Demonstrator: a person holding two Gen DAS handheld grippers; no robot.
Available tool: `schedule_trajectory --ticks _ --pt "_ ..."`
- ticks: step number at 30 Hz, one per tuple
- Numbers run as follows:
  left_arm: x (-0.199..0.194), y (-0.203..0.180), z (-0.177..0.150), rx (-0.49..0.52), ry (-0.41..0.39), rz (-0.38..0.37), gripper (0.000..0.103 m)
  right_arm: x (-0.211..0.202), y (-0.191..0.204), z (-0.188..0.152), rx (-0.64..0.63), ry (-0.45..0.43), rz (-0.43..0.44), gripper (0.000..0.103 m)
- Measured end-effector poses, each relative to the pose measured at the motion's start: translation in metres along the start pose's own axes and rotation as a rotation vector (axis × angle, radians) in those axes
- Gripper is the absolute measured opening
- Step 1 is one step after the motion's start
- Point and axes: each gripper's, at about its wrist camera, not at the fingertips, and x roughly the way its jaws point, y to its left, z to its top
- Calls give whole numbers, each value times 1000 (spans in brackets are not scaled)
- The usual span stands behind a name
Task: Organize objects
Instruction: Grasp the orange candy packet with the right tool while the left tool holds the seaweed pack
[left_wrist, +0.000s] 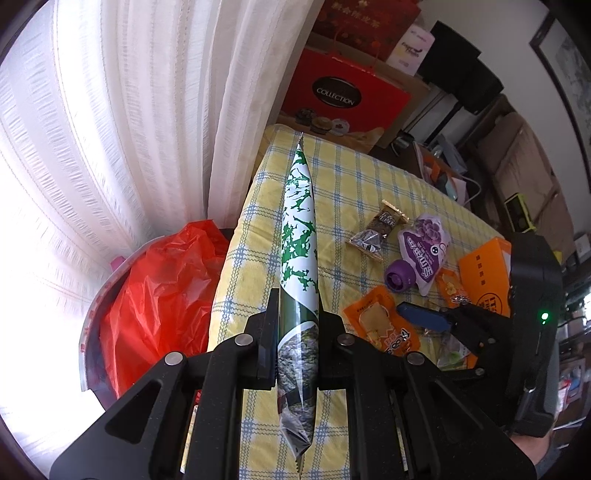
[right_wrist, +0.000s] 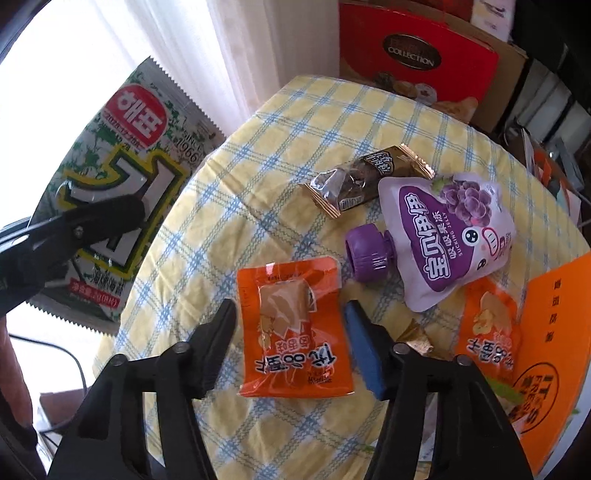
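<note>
My left gripper is shut on a green and white seaweed packet, held edge-on above the table's left edge. The right wrist view shows that packet from its printed face, hanging off the table's left side. My right gripper stands open, pointing steeply down. An orange snack packet lies flat on the yellow checked tablecloth between its fingers, and the pads do not press on it. In the left wrist view the right gripper hovers over that orange packet.
A purple grape jelly pouch, a dark wrapped sweet, a second orange packet and an orange box lie on the table's right side. A red plastic bag in a bin stands left of the table. Red gift bags stand behind.
</note>
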Motion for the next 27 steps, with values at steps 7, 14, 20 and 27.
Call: schedule_trajectory --ticks 7,14,20,27 --pt "1 2 -1 -10 7 -1 12 3 21 -6 -101 -33 -126 60" --pt "-2 -1 -1 -9 8 -15 12 -9 14 -5 -61 -54 -82 46" --pt "-10 -10 1 2 -5 -15 12 -27 11 -9 -48 -71 -83 46" --pt "-21 -26 3 27 -15 -23 12 -58 -1 -13 8 -114 -54 46"
